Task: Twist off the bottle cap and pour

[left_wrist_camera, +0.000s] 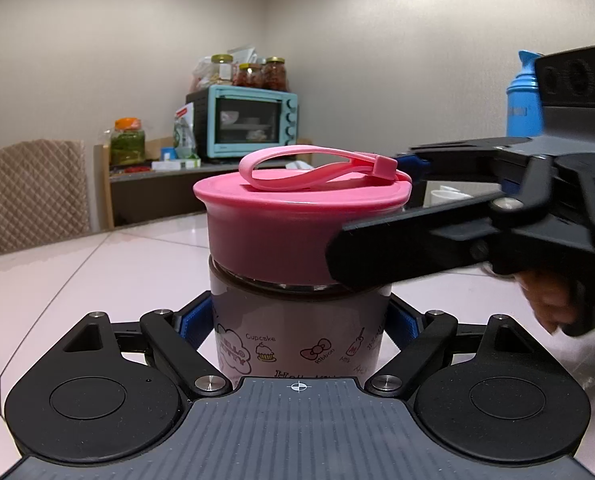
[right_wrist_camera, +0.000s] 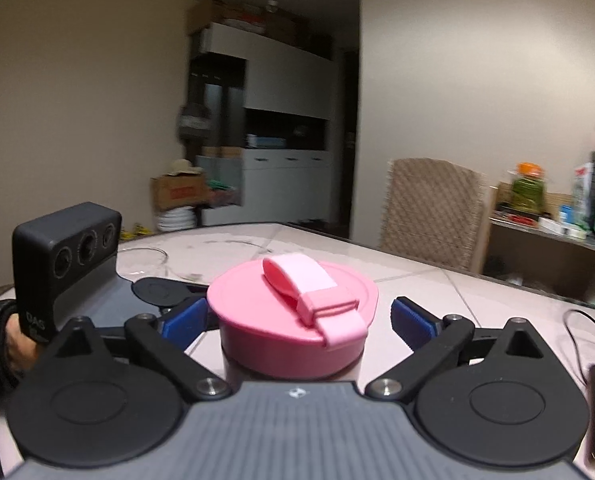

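A bottle (left_wrist_camera: 297, 340) with cartoon prints stands upright on the table. My left gripper (left_wrist_camera: 299, 324) is shut on its body, a blue pad pressed against each side. The wide pink cap (left_wrist_camera: 293, 216) with a pink carry strap (left_wrist_camera: 317, 168) sits on top of the bottle. My right gripper (right_wrist_camera: 299, 312) is level with the cap (right_wrist_camera: 273, 324) and open. Its fingers (right_wrist_camera: 413, 320) flank the cap, with a clear gap on the right side. In the left wrist view that gripper (left_wrist_camera: 369, 208) reaches in from the right. The left gripper's camera housing (right_wrist_camera: 65, 256) shows at the left.
The table (left_wrist_camera: 97, 272) has a pale pink tiled top. A blue bottle (left_wrist_camera: 523, 100) and white cups (left_wrist_camera: 449, 196) stand behind the right gripper. A cable (right_wrist_camera: 585, 328) lies on the right. A chair (left_wrist_camera: 37, 192) and a shelf with a teal oven (left_wrist_camera: 253, 120) stand beyond the table.
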`<state>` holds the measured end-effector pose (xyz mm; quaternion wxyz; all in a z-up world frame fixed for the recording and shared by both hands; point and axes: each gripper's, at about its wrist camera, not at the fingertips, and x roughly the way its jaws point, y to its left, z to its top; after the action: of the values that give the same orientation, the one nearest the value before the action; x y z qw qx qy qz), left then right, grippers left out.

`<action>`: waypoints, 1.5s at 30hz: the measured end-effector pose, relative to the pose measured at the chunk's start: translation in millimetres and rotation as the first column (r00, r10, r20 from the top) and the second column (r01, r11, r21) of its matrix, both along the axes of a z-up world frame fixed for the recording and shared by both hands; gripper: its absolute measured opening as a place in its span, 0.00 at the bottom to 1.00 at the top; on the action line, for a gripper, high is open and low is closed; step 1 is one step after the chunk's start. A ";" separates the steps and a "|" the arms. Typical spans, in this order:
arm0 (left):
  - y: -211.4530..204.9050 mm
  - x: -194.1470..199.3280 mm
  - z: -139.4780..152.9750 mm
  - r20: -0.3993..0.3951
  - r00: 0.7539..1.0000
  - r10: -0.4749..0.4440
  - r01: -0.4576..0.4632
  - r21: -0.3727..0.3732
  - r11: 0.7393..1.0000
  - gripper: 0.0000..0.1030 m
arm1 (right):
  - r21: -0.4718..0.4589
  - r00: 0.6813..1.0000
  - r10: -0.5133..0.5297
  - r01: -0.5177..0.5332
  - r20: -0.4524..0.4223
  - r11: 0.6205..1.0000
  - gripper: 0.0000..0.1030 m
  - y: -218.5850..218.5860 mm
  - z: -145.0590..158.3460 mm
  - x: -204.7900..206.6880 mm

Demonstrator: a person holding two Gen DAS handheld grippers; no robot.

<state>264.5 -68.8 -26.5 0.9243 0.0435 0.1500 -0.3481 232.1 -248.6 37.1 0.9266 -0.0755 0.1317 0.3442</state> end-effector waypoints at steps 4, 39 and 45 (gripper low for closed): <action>0.9 0.6 0.2 0.000 1.000 0.000 0.000 0.000 1.000 0.87 | 0.000 0.994 -0.108 0.108 0.001 0.994 0.97 10.0 -2.5 -9.7; 1.8 1.7 0.3 0.001 1.000 0.000 0.000 0.000 1.000 0.87 | 0.066 0.955 -0.298 0.298 -0.006 0.952 0.83 41.1 -24.6 -8.2; 1.7 2.4 0.3 0.001 1.000 0.000 0.000 0.000 1.000 0.87 | 0.045 0.981 -0.196 0.195 0.014 0.980 0.83 31.4 -23.1 -3.9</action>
<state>266.9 -67.2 -26.2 0.9244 0.0438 0.1498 -0.3480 228.2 -217.2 13.9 0.9584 -0.0454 0.1224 0.2537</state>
